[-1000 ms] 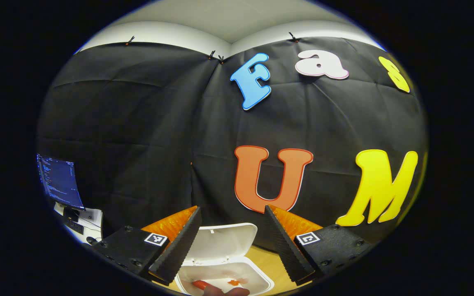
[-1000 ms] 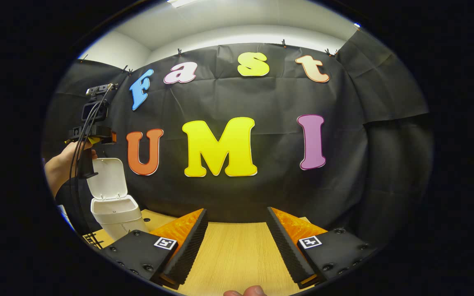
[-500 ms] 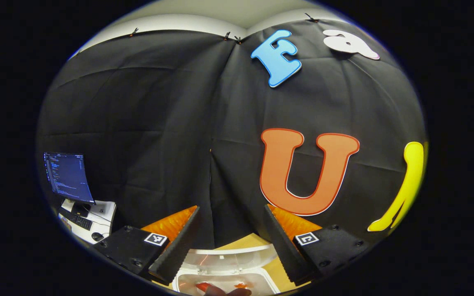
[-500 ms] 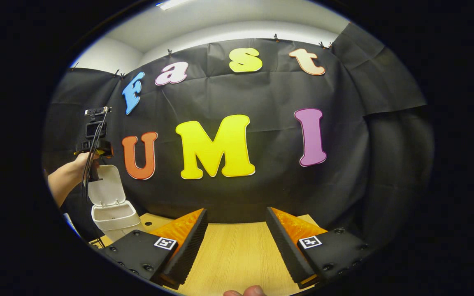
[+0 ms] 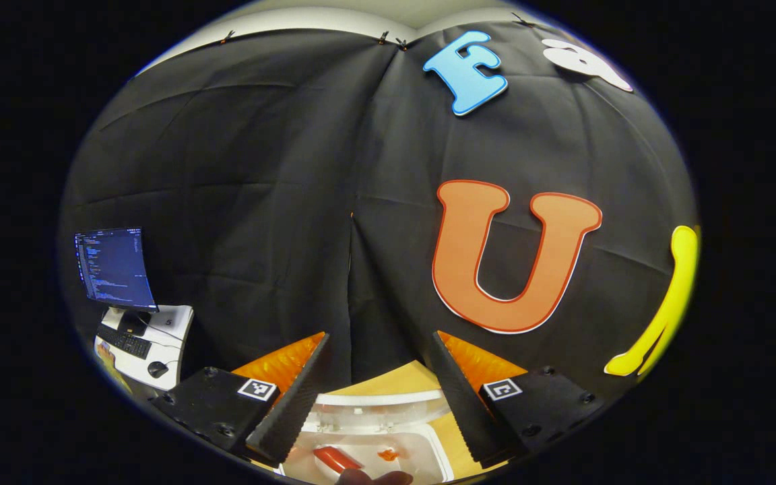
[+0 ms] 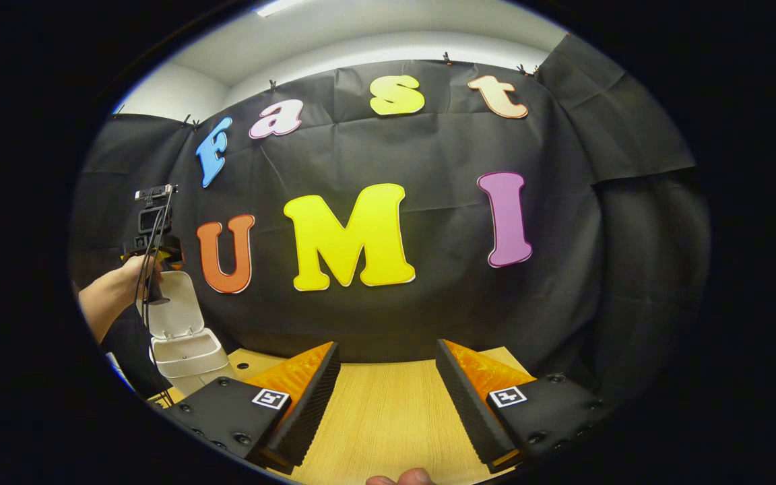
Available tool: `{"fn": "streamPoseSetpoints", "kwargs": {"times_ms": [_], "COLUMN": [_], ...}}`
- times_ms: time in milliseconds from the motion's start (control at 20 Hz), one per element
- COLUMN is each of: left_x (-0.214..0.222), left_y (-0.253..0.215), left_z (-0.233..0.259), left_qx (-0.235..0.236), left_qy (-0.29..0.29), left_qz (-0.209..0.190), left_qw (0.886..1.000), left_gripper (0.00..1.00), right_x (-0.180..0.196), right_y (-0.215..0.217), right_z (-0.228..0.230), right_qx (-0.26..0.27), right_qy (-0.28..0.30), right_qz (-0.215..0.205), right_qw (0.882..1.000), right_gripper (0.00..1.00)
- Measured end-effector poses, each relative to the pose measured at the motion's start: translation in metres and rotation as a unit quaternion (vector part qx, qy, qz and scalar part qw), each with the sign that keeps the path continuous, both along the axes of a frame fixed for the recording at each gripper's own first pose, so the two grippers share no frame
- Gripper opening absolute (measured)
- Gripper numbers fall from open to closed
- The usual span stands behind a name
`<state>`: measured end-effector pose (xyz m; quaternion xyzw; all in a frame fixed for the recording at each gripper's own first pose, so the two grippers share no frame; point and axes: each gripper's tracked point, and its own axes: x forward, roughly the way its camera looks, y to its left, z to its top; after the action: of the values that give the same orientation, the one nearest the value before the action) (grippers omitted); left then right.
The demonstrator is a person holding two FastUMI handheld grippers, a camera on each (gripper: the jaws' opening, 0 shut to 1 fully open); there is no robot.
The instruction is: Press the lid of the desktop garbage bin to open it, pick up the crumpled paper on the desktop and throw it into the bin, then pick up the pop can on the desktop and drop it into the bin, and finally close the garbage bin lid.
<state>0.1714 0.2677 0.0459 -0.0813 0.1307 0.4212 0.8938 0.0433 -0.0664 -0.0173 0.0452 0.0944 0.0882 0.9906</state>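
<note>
Left gripper (image 5: 378, 397): fingers spread wide, nothing between them, held above the white garbage bin (image 5: 432, 448). Seen also in the right gripper view (image 6: 152, 246), gripped by a hand (image 6: 133, 275) above the bin's raised lid (image 6: 174, 306).

Garbage bin: open; the lid (image 5: 378, 406) stands up at the rear. Inside, in the left gripper view, a red pop can (image 5: 335, 459) lies on its side, with a small orange mark beside it. Crumpled paper cannot be made out in the bin. In the right gripper view the bin (image 6: 184, 353) sits at the far left of the wooden desktop (image 6: 384, 411).

Right gripper (image 6: 388, 397): fingers spread wide, holding nothing, over bare desktop, well apart from the bin.

Surroundings: a monitor (image 5: 113, 267), keyboard and mouse on a small white desk (image 5: 167, 330) at the left of the left gripper view.
</note>
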Motion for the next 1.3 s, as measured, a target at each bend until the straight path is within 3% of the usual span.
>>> {"fn": "streamPoseSetpoints", "kwargs": {"times_ms": [200,400,450,500,1300], "left_x": [-0.021,-0.044,-0.045,-0.048,-0.097], "left_y": [-0.041,-0.079,-0.085,-0.089,-0.132], "left_z": [-0.010,-0.040,-0.042,-0.046,-0.142], "left_qx": [0.007,-0.025,-0.014,-0.002,-0.029], "left_qy": [-0.003,-0.010,-0.005,0.001,0.030], "left_qz": [-0.002,-0.017,-0.025,-0.031,-0.052], "left_qw": [1.000,1.000,1.000,1.000,0.998], "left_gripper": [0.97,0.98,0.87,0.96,0.95], "right_x": [0.000,-0.005,-0.005,-0.004,-0.013], "right_y": [-0.005,-0.004,-0.004,-0.005,0.004], "right_z": [0.002,0.004,0.003,0.001,-0.020], "right_qx": [0.007,-0.003,-0.005,-0.006,-0.017], "right_qy": [-0.004,-0.011,-0.010,-0.007,0.024], "right_qz": [-0.001,0.013,0.015,0.015,0.042], "right_qw": [1.000,1.000,1.000,1.000,0.999], "right_gripper": [0.92,0.92,0.92,0.91,0.92]}}
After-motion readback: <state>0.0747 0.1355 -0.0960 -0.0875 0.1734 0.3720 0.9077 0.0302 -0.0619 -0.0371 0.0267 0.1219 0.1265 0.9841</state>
